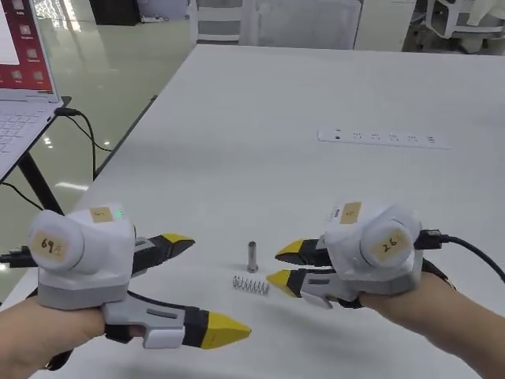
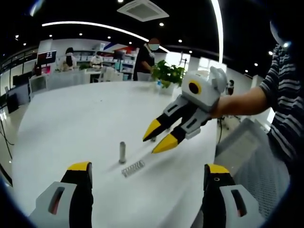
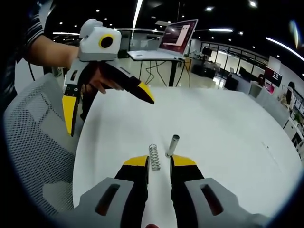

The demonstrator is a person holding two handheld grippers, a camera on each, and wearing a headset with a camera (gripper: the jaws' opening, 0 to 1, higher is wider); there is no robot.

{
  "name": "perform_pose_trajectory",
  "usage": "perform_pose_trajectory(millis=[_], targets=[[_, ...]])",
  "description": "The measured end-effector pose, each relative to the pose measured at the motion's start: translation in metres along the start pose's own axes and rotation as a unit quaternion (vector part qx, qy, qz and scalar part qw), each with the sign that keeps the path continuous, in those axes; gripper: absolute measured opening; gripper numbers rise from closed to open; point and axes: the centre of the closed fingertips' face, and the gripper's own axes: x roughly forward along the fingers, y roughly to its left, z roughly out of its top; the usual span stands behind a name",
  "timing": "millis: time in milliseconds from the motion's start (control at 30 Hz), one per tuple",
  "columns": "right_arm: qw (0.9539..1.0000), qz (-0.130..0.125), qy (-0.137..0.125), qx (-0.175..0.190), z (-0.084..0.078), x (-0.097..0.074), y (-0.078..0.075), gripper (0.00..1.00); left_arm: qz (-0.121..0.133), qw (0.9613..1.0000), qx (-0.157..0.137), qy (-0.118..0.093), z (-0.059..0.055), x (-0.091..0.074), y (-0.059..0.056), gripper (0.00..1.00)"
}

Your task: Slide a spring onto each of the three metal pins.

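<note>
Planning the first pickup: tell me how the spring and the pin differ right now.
The pin stands upright; the spring lies on its side. The pin is a smooth cylinder; the spring is open coiled wire. Both are grey metal, close together but not touching, on the white table.

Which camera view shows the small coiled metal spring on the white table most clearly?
The right gripper view: the small coiled metal spring lies close, just ahead of the right gripper, its coils distinct. The head view and left gripper view show it smaller, lying near the upright metal pin.
</note>
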Motion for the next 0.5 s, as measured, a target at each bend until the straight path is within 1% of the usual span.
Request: perform_pose_trajectory(millis=[133,267,400,500], targets=[[1.0,0.005,0.004,0.007,-0.002,0.007,0.003,0.15,-0.001,1.0,0.0,0.001,-0.001,0.0,-0.001,0.95],[0.9998,0.011,0.016,0.007,-0.007,0.019,0.005,0.15,-0.001,1.0,-0.001,0.002,-0.001,0.0,-0.002,0.94],[0.9995,0.013,0.03,0.006,-0.016,0.03,0.006,0.15,-0.002,1.0,-0.001,0.002,-0.001,0.0,-0.003,0.94],[0.999,0.017,0.041,0.005,-0.023,0.034,0.007,0.15,0.0,1.0,-0.002,0.002,-0.002,-0.001,-0.002,0.94]])
